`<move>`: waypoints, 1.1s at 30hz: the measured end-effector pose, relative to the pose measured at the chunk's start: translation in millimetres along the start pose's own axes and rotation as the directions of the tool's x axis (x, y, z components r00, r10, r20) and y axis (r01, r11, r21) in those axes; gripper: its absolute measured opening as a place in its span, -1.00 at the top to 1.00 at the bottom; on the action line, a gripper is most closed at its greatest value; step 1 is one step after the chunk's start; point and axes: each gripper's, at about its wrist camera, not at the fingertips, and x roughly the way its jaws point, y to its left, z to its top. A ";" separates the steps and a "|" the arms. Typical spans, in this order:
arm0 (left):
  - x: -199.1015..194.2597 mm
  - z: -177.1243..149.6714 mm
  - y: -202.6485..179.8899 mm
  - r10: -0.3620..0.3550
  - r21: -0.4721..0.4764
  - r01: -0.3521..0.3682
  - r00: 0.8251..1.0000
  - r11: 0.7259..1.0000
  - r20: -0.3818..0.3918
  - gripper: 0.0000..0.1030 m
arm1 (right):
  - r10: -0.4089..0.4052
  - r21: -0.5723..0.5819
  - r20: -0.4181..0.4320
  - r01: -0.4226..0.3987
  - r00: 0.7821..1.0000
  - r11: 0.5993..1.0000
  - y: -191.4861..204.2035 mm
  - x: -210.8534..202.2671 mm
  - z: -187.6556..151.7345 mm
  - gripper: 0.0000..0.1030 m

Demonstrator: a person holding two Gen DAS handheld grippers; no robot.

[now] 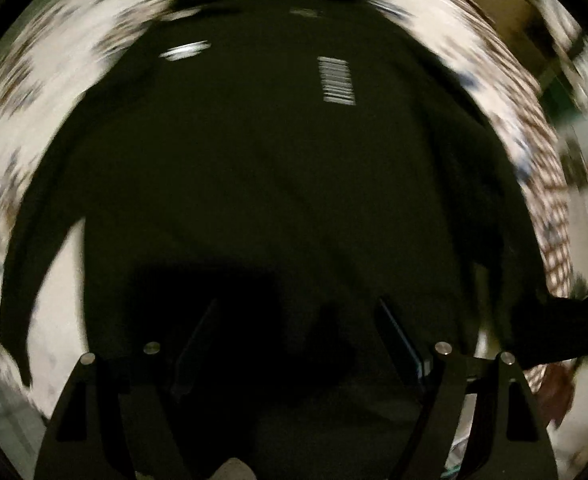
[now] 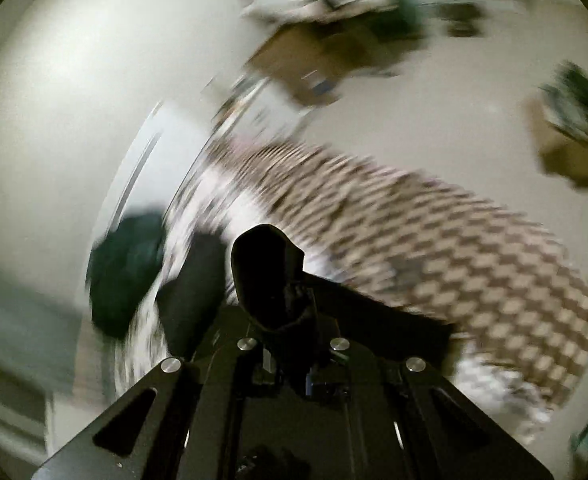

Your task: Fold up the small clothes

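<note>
While the right gripper (image 2: 289,300) is clenched on a fold of black fabric that bunches up above its fingertips, the left gripper (image 1: 294,320) hangs released, its two fingers spread wide with nothing between them. Both pictures are heavily blurred. The left gripper points straight down onto the black garment (image 1: 261,160), which lies spread flat and fills most of the left wrist view; a small white striped label (image 1: 337,80) shows on the cloth near its far edge. One sleeve (image 1: 33,264) trails off at the left side, its edge lying on pale surface. Around the garment's edges runs a patterned bedcover (image 1: 45,60), white with dark motifs. In the right wrist view, beyond the pinched cloth, a brown-and-cream checkered blanket (image 2: 474,256) stretches to the right, a dark green bundle (image 2: 125,276) sits at the left, and open pale floor (image 2: 434,120) lies past them with a brown cardboard box (image 2: 306,68) farther off.
</note>
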 end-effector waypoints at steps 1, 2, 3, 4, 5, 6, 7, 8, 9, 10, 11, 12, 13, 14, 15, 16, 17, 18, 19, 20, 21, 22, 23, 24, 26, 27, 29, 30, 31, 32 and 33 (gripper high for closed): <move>-4.2 -1.7 20.0 0.009 -0.046 -0.009 1.000 0.999 0.006 -0.52 | 0.014 -0.040 -0.033 -0.015 0.999 0.999 22.9 15.9 -8.5 0.86; -7.5 -4.0 36.5 0.020 -0.081 -0.019 1.000 0.997 0.013 -0.52 | 0.029 -0.086 -0.071 -0.035 0.997 0.996 48.4 34.0 -22.0 0.86; -12.1 -7.0 64.5 0.040 -0.133 -0.037 0.999 0.990 0.021 -0.52 | 0.044 -0.153 -0.132 -0.064 0.990 0.986 82.2 61.3 -40.5 0.86; -15.3 -8.6 85.0 0.050 -0.164 -0.045 0.998 0.985 0.024 -0.52 | 0.042 -0.203 -0.177 -0.078 0.983 0.976 106.5 81.7 -58.2 0.86; -17.7 -13.1 112.6 0.068 -0.216 -0.061 0.997 0.975 0.027 -0.52 | 0.044 -0.250 -0.230 -0.103 0.972 0.963 132.1 105.2 -82.7 0.86; -17.3 -15.8 127.8 0.082 -0.251 -0.073 0.996 0.965 0.026 -0.52 | 0.040 -0.284 -0.273 -0.121 0.961 0.951 147.3 120.7 -109.5 0.86; -17.2 -21.0 151.2 0.099 -0.296 -0.088 0.995 0.951 0.022 -0.52 | 0.025 -0.329 -0.321 -0.136 0.947 0.934 165.7 142.9 -139.1 0.86; -11.4 -22.2 155.0 0.109 -0.324 -0.098 0.994 0.941 0.017 -0.52 | 0.009 -0.371 -0.363 -0.154 0.932 0.916 180.8 161.2 -167.7 0.86; -9.0 -29.0 171.5 0.125 -0.358 -0.114 0.992 0.927 0.009 -0.52 | -0.009 -0.411 -0.419 -0.181 0.908 0.894 195.9 180.2 -200.6 0.86; -7.8 -35.2 186.9 0.138 -0.380 -0.128 0.990 0.916 -0.001 -0.52 | -0.034 -0.449 -0.459 -0.199 0.888 0.871 208.4 195.3 -230.0 0.86; -7.4 -41.6 204.4 0.148 -0.401 -0.141 0.989 0.905 -0.012 -0.52 | -0.055 -0.475 -0.489 -0.213 0.871 0.854 209.3 208.0 -255.7 0.86; -6.3 -49.0 222.8 0.158 -0.426 -0.153 0.987 0.892 -0.024 -0.52 | -0.081 -0.499 -0.524 -0.228 0.848 0.836 212.4 218.8 -281.5 0.86; -6.2 -53.5 233.4 0.164 -0.439 -0.160 0.986 0.884 -0.030 -0.52 | -0.104 -0.516 -0.548 -0.238 0.830 0.823 210.6 228.1 -298.9 0.86; -7.4 -60.0 246.1 0.170 -0.453 -0.168 0.985 0.876 -0.037 -0.52 | -0.134 -0.541 -0.568 -0.246 0.812 0.804 211.6 234.8 -320.7 0.86; -5.9 -63.5 255.3 0.177 -0.465 -0.177 0.983 0.868 -0.042 -0.52 | -0.157 -0.560 -0.584 -0.255 0.797 0.789 205.5 242.3 -337.0 0.86; -4.8 -66.3 262.0 0.183 -0.473 -0.183 0.982 0.862 -0.045 -0.52 | -0.178 -0.577 -0.592 -0.260 0.786 0.774 202.1 245.8 -349.6 0.86; -3.8 -70.4 270.0 0.187 -0.481 -0.188 0.981 0.856 -0.049 -0.52 | -0.195 -0.592 -0.598 -0.264 0.777 0.762 193.0 251.3 -357.4 0.86; -2.8 -72.9 274.2 0.187 -0.485 -0.189 0.981 0.854 -0.052 -0.52 | -0.213 -0.606 -0.605 -0.270 0.767 0.748 184.3 254.7 -368.4 0.86; 0.0 -73.8 276.1 0.187 -0.488 -0.190 0.981 0.852 -0.055 -0.52 | -0.224 -0.606 -0.618 -0.275 0.754 0.746 180.7 255.2 -376.4 0.86; 1.2 -76.1 281.1 0.187 -0.489 -0.192 0.981 0.851 -0.060 -0.52 | -0.235 -0.601 -0.635 -0.278 0.736 0.750 172.3 263.5 -381.0 0.85; 2.6 -78.1 285.1 0.184 -0.490 -0.194 0.980 0.850 -0.068 -0.52 | -0.248 -0.579 -0.666 -0.279 0.704 0.766 164.4 271.0 -386.3 0.83; 3.3 -80.3 288.2 0.179 -0.494 -0.192 0.981 0.848 -0.073 -0.52 | -0.238 -0.544 -0.694 -0.279 0.680 0.791 160.2 272.8 -384.3 0.79; 3.1 -83.1 286.6 0.178 -0.498 -0.191 0.981 0.846 -0.075 -0.52 | -0.206 -0.485 -0.729 -0.281 0.652 0.828 154.7 272.2 -375.6 0.54; 2.5 -84.5 289.3 0.174 -0.504 -0.187 0.982 0.843 -0.073 -0.52 | -0.176 -0.442 -0.743 -0.276 0.645 0.853 145.0 267.7 -363.0 0.16; -2.1 -87.5 294.3 0.156 -0.525 -0.160 0.986 0.836 -0.052 -0.52 | -0.110 -0.380 -0.724 -0.261 0.681 0.887 131.5 248.0 -332.5 -0.24; -2.8 -87.6 295.7 0.148 -0.535 -0.147 0.988 0.832 -0.042 -0.52 | -0.098 -0.378 -0.691 -0.243 0.716 0.893 123.6 234.9 -313.3 -0.29; -5.3 -91.9 305.0 0.105 -0.581 -0.092 0.994 0.808 -0.011 -0.52 | -0.128 -0.420 -0.626 -0.194 0.769 0.887 111.3 215.3 -283.1 -0.48; -4.7 -94.5 311.2 0.074 -0.617 -0.057 0.997 0.785 0.002 -0.52 | -0.180 -0.461 -0.582 -0.139 0.793 0.876 102.8 207.1 -266.3 -0.63; -3.1 -97.8 318.8 0.046 -0.654 -0.025 0.999 0.756 0.015 -0.52 | -0.225 -0.491 -0.550 -0.094 0.804 0.866 96.5 204.9 -258.3 -0.72; -1.0 -102.3 327.7 0.009 -0.696 0.020 0.999 0.717 0.039 -0.52 | -0.280 -0.526 -0.515 -0.041 0.810 0.849 90.3 204.6 -250.7 -0.86; 1.5 -107.5 336.7 -0.025 -0.739 0.065 0.998 0.671 0.064 -0.52 | -0.353 -0.576 -0.470 0.022 0.809 0.817 83.4 207.2 -245.4 -0.88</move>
